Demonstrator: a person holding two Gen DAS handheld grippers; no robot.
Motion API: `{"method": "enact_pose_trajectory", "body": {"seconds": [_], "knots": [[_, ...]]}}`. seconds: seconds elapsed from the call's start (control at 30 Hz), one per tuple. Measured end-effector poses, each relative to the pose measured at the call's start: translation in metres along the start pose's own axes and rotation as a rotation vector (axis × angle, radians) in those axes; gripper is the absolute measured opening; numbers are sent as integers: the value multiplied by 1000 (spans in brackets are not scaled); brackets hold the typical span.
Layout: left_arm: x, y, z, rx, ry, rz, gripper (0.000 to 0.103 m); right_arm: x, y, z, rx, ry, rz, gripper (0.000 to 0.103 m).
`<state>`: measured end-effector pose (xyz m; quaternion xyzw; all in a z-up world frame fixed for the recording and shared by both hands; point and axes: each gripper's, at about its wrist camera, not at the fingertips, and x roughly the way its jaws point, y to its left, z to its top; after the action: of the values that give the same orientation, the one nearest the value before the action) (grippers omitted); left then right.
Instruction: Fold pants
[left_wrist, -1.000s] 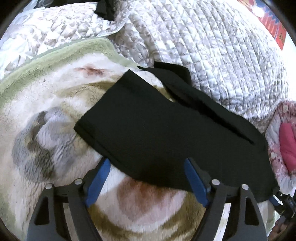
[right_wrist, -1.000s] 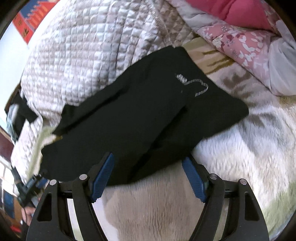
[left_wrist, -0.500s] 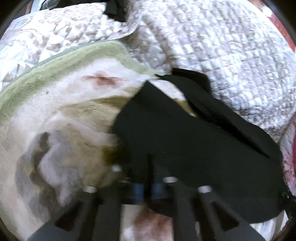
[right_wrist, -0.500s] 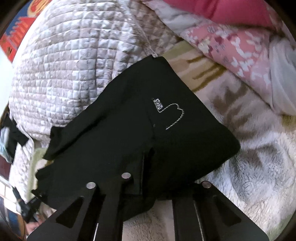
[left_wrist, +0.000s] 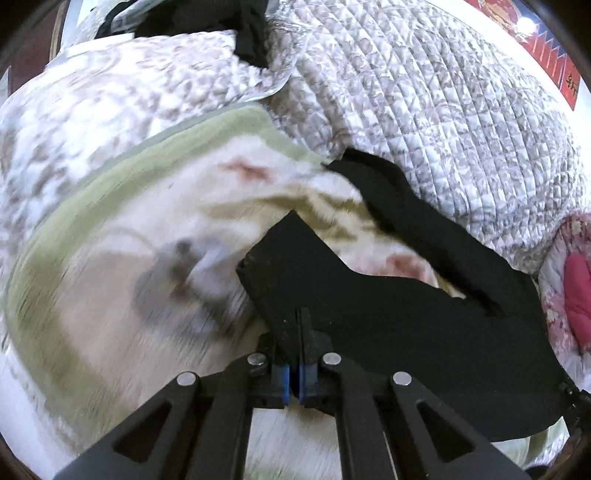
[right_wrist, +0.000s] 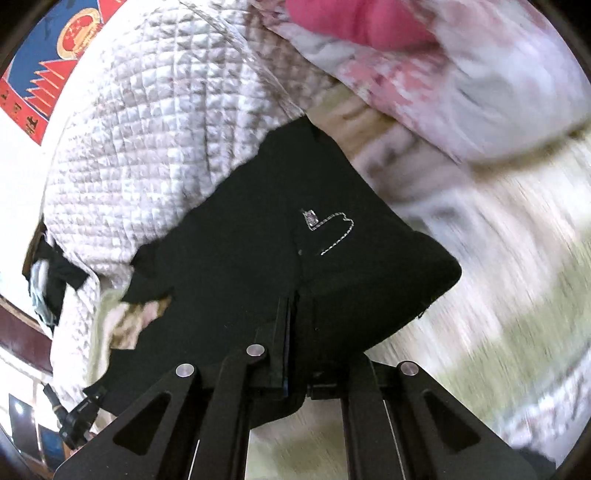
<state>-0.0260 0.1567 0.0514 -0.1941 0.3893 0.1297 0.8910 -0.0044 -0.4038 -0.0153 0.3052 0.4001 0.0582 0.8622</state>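
Observation:
Black pants (left_wrist: 406, 332) lie on a fleece blanket (left_wrist: 147, 258) on a bed. My left gripper (left_wrist: 299, 328) is shut on the near edge of the pants at their leg end, and that edge is lifted off the blanket. A second layer of the pants (left_wrist: 424, 221) stays flat behind it. In the right wrist view the pants (right_wrist: 258, 240) show a small silver stitched logo (right_wrist: 328, 229). My right gripper (right_wrist: 291, 314) is shut on the near edge of the fabric below that logo, and the cloth bunches around its fingers.
A quilted grey-white bedspread (left_wrist: 443, 110) is heaped behind the pants. Pink floral bedding (right_wrist: 406, 74) lies at the right. A dark garment (left_wrist: 251, 33) lies at the far top of the quilt. A red and blue poster (right_wrist: 48, 66) hangs on the wall.
Both grippers went from wide open to shut on the near edge of the pants. The edge has come up off the blanket and the near layer has pulled away from the layer behind.

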Motion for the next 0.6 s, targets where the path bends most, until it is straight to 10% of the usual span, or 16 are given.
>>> {"method": "enact_pose_trajectory", "body": {"seconds": [0.33, 0.6], "knots": [[-14, 10, -36, -30, 45, 21, 4, 1, -14, -18, 26, 52, -49, 6], [-31, 23, -29, -40, 3, 83, 15, -29, -6, -20, -10, -19, -139, 42]]}}
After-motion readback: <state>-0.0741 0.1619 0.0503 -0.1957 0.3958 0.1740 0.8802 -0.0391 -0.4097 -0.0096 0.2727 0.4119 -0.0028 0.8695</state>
